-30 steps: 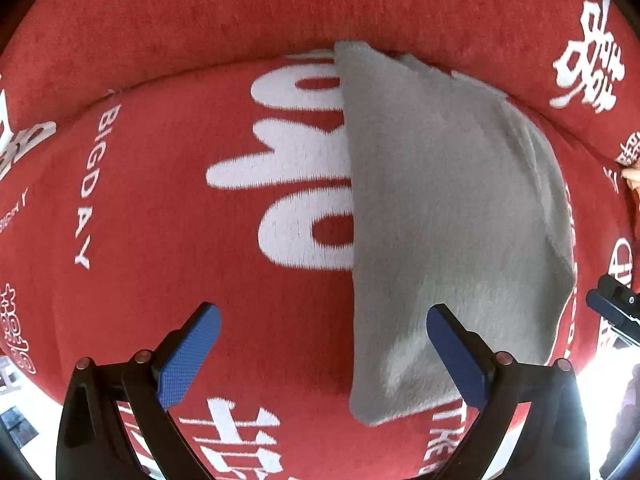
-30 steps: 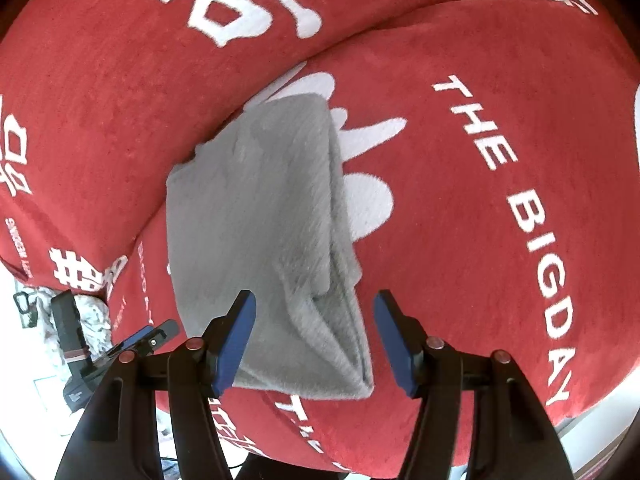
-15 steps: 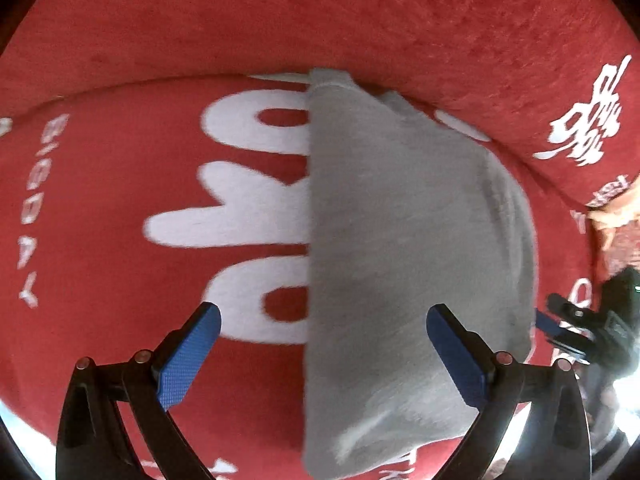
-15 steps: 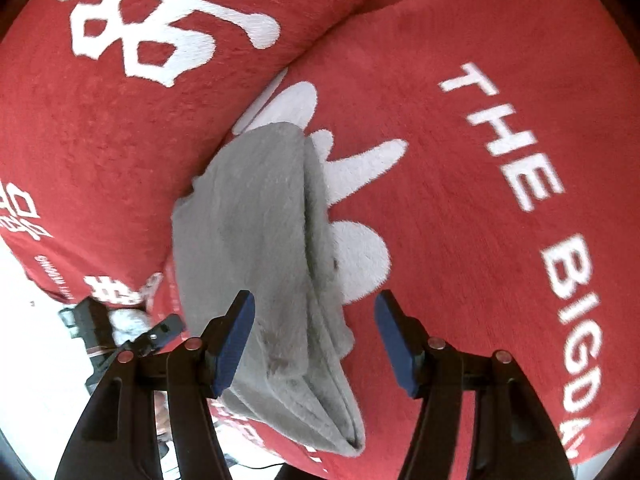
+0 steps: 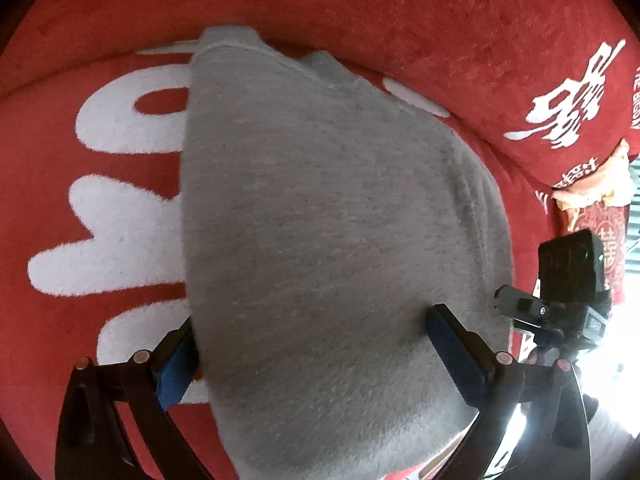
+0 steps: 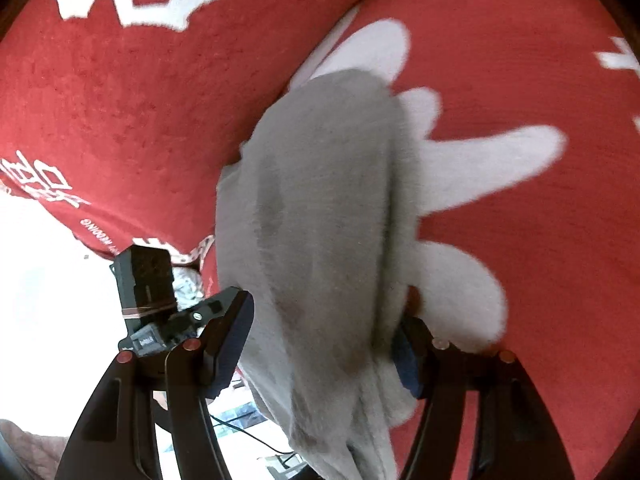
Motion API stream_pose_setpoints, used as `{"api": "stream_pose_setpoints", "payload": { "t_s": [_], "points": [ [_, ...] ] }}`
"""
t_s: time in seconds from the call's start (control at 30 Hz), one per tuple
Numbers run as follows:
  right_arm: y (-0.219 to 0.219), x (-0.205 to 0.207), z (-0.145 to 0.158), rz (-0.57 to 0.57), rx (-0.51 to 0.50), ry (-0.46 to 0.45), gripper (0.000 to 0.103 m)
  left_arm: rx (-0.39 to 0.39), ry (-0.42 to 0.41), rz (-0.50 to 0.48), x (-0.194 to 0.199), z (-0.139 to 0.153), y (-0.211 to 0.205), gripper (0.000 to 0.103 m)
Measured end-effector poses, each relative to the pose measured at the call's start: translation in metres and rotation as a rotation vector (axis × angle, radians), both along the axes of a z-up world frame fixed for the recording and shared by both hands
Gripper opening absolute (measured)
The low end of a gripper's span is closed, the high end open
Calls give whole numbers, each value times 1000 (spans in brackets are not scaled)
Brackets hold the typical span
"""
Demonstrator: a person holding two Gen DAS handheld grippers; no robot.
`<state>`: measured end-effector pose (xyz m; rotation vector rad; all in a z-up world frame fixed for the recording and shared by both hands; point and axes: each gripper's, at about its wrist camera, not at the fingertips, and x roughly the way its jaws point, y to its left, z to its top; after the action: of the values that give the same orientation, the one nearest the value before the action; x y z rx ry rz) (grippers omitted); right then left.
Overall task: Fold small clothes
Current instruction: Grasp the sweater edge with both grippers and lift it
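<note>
Left wrist view: 1 grey cloth (image 5: 332, 248), folded, lying on 1 red blanket (image 5: 420, 20) w/ big white lettering. Left hand-held gripper (image 5: 312, 356) has its 2 blue-padded fingers spread wide, one each side of the cloth's near end; the left pad (image 5: 176, 364) is at the cloth's left edge, partly tucked under it, the right pad (image 5: 452, 352) is on top of the cloth near its right edge. Not pinching. Beyond the cloth's right edge, 1 other gripper body w/ a black camera box (image 5: 568, 280).

Right wrist view: same cloth (image 6: 320, 240), blurred, runs from the red blanket (image 6: 120, 100) toward the lens & hangs over the near edge. Right hand-held gripper (image 6: 324, 344) wide too, 2 fingers straddling the cloth; the right finger (image 6: 408, 356) touches its layered right edge, the left finger (image 6: 232, 340) is just beside its left edge. Left of the cloth, 1 black camera box (image 6: 146, 276) on the other gripper.
</note>
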<state>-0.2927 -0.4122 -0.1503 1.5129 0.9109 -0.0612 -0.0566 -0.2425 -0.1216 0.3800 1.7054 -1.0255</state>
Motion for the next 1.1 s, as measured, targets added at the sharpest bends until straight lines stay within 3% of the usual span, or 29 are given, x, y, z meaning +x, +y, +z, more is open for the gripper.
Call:
{"api": "stream_pose_setpoints", "payload": {
  "t_s": [0.13, 0.17, 0.23, 0.27, 0.4, 0.47, 0.8, 0.93, 1.1],
  "points": [
    [10, 11, -1, -16, 14, -11, 69, 20, -38, -13, -10, 1, -7, 103],
    [12, 12, 0, -27, 17, 2, 69, 19, -41, -3, -11, 2, -7, 98],
    [15, 11, 1, -44, 19, 27, 58, 12, -58, 14, -14, 10, -4, 85],
    [16, 9, 1, -47, 5, 61, 41, 1, -62, 17, -13, 14, -2, 77],
    [23, 3, 12, -99, 29, 33, 33, -42, -64, 4, -13, 28, 7, 50],
    [29, 5, 23, -107, 41, 1, 33, -64, -53, 1, -11, 37, 11, 46],
    [73, 15, 75, -111, 65, -80, 33, -157, -48, 9, -2, 94, 53, 45],
    [98, 26, 87, -79, 78, -90, 33, -148, -77, 6, 10, 111, 94, 45],
    [146, 45, 82, -25, 114, -82, 33, -94, -108, 13, 29, 108, 151, 45]
  ]
}}
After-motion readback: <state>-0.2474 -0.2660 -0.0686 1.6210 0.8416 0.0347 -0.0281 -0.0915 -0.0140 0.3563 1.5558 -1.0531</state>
